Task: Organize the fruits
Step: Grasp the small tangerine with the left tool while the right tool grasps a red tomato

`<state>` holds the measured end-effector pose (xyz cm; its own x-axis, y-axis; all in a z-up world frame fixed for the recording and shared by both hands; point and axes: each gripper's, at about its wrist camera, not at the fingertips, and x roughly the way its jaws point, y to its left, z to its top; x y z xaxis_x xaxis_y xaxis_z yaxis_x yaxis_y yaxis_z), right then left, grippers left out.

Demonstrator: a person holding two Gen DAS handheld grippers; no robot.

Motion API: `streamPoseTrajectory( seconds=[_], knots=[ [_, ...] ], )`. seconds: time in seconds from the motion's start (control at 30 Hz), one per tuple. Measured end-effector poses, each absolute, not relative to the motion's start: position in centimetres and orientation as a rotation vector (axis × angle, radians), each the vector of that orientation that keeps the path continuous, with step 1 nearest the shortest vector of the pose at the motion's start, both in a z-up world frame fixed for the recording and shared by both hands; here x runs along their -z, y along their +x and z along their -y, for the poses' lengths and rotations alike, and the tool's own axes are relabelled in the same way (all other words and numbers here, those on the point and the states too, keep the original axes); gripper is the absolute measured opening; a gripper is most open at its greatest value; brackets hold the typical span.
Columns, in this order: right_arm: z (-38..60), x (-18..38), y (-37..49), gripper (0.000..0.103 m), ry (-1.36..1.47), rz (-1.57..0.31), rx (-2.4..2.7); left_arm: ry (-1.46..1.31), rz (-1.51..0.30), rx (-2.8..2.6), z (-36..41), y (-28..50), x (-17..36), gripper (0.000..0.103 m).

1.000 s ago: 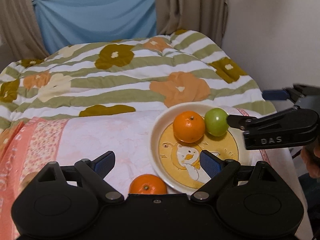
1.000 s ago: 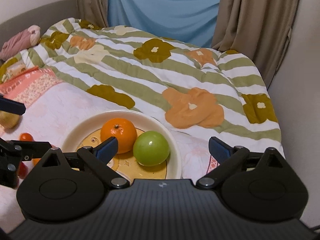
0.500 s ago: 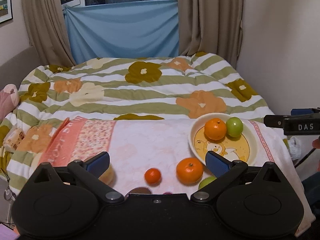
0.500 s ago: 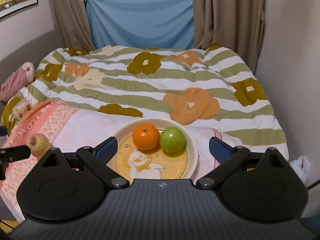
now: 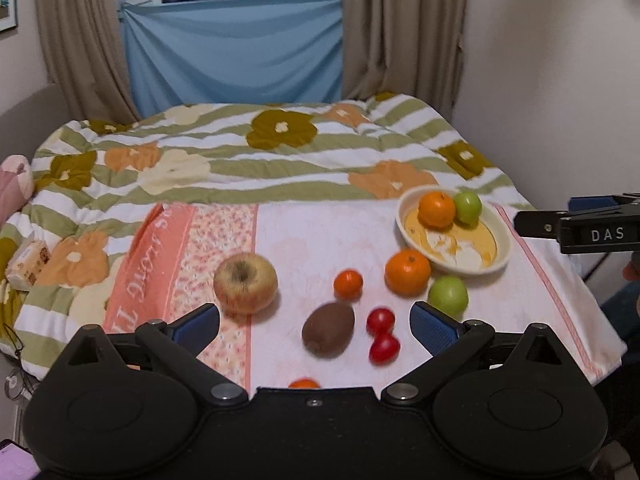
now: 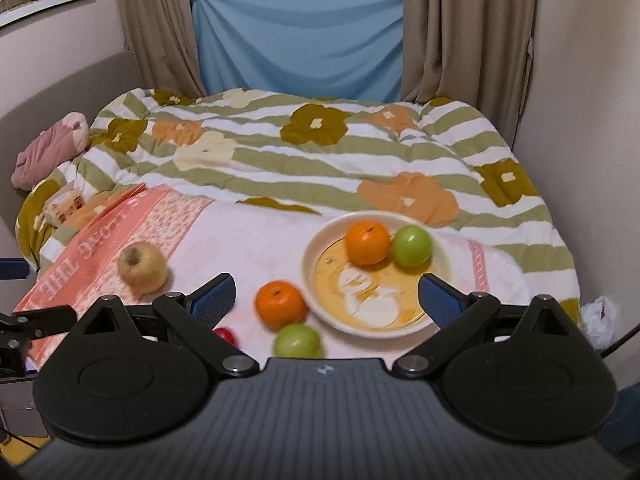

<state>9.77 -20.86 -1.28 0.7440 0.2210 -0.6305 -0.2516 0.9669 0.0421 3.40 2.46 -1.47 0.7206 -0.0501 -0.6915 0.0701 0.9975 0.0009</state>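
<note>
A cream plate [image 5: 498, 236] [image 6: 320, 240] on the pink towel holds an orange [image 5: 436, 209] [image 6: 367, 243] and a green apple [image 5: 467, 207] [image 6: 412, 246]. Loose on the towel lie a yellow apple [image 5: 245, 288] [image 6: 142, 267], a small tangerine [image 5: 348, 283], an orange [image 5: 407, 272] [image 6: 280, 304], a green apple [image 5: 448, 296] [image 6: 297, 341], a brown kiwi [image 5: 328, 328] and two red tomatoes [image 5: 382, 334]. My left gripper [image 5: 314, 322] is open and empty, above the near fruits. My right gripper [image 6: 326, 296] is open and empty, before the plate.
The towel [image 5: 320, 240] lies on a striped flowered quilt [image 5: 260, 160]. A wall stands at the right, curtains and a blue cloth at the back. A tissue pack [image 5: 28, 260] and a pink plush [image 6: 52, 148] lie at the left.
Both grippers have pulled back and up from the plate, so more of the towel and the loose fruits are in view. Both stay open and empty.
</note>
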Motion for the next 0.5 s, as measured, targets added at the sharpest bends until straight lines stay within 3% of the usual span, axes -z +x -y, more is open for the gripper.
streamPoseTrajectory(
  seconds=[0.5],
  knots=[
    [13.8, 9.6, 7.0, 0.103, 0.025, -0.773, -0.205, 0.112, -0.912, 0.27, -5.7, 4.3, 10.4, 0.082]
  ],
)
